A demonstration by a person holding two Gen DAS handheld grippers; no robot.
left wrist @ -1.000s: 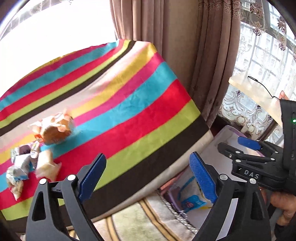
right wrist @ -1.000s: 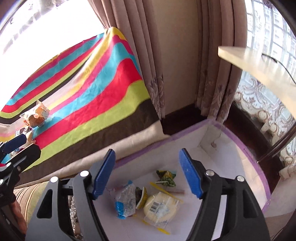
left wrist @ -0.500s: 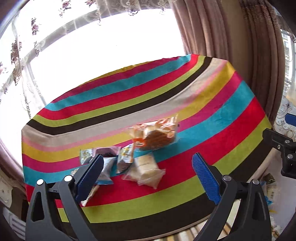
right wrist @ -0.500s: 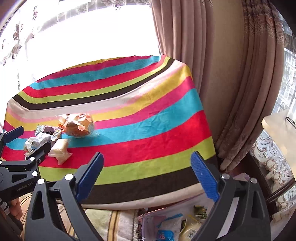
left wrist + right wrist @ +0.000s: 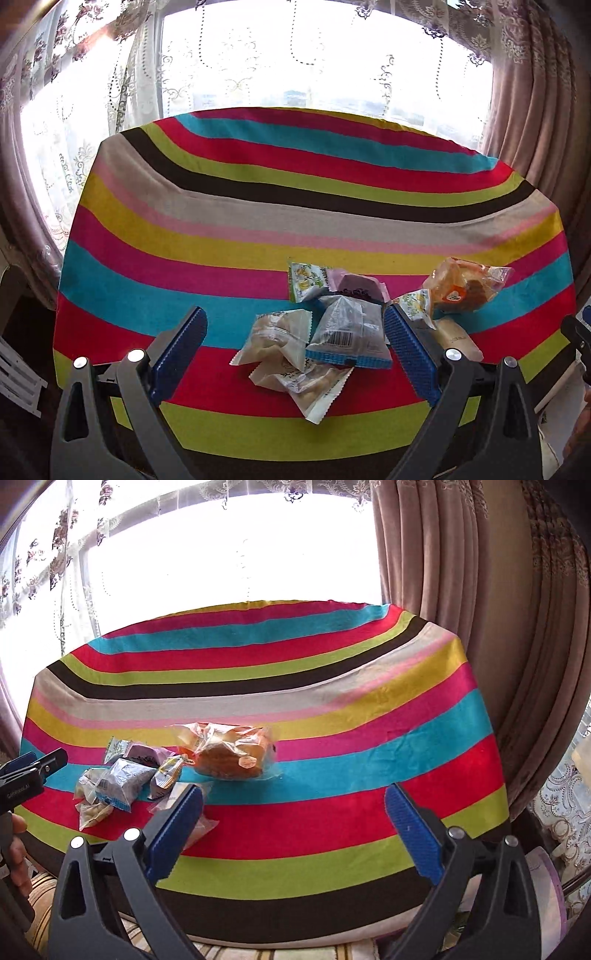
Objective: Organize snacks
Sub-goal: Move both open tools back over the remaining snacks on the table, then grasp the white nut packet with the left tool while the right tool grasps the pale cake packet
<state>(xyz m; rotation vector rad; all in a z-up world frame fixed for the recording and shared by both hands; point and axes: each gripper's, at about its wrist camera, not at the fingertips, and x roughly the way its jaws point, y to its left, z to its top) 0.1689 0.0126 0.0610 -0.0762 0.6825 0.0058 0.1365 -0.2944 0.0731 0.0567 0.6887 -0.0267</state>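
Two grippers hang above the near edge of the striped tablecloth (image 5: 258,206), both with jaws spread wide and nothing between the blue pads. The left gripper (image 5: 295,350) points down at the snack pile; its pads flank the nearest packets without touching them. The right gripper (image 5: 293,830) hangs over bare cloth to the right of the pile, holding nothing.

Nearest the edge of the cloth lies a pale wafer packet (image 5: 306,384), with a second beige packet (image 5: 275,338) overlapping it. Just beside that sits a clear bag with a blue hem (image 5: 349,338). Behind it rest a pink wrapped cake (image 5: 356,286) and a small green sachet (image 5: 304,282). Right of these, a little apart, lies the big bread bag (image 5: 231,753). Beyond the cloth's far edge hang lace curtains (image 5: 122,74) over a bright window.
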